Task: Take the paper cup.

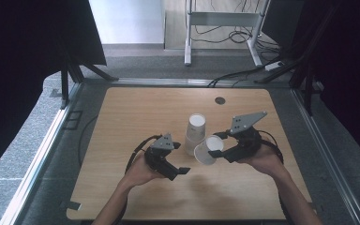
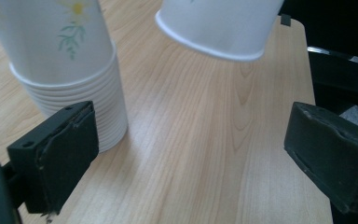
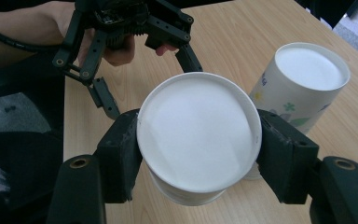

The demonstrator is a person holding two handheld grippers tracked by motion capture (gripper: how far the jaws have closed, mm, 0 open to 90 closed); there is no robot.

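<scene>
cup stack (image 2: 70, 70): top cut off | held cup (image 2: 219, 25): base cut off

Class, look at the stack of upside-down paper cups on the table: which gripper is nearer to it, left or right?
Right. The right gripper, clamping a single cup, sits beside the stack; the left gripper stands open, slightly farther off.

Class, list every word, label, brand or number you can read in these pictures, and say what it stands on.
None can be read.
The stack of paper cups bears a printed flower pattern, no lettering.
The single paper cup in the right hand-held gripper shows plain white.
</scene>
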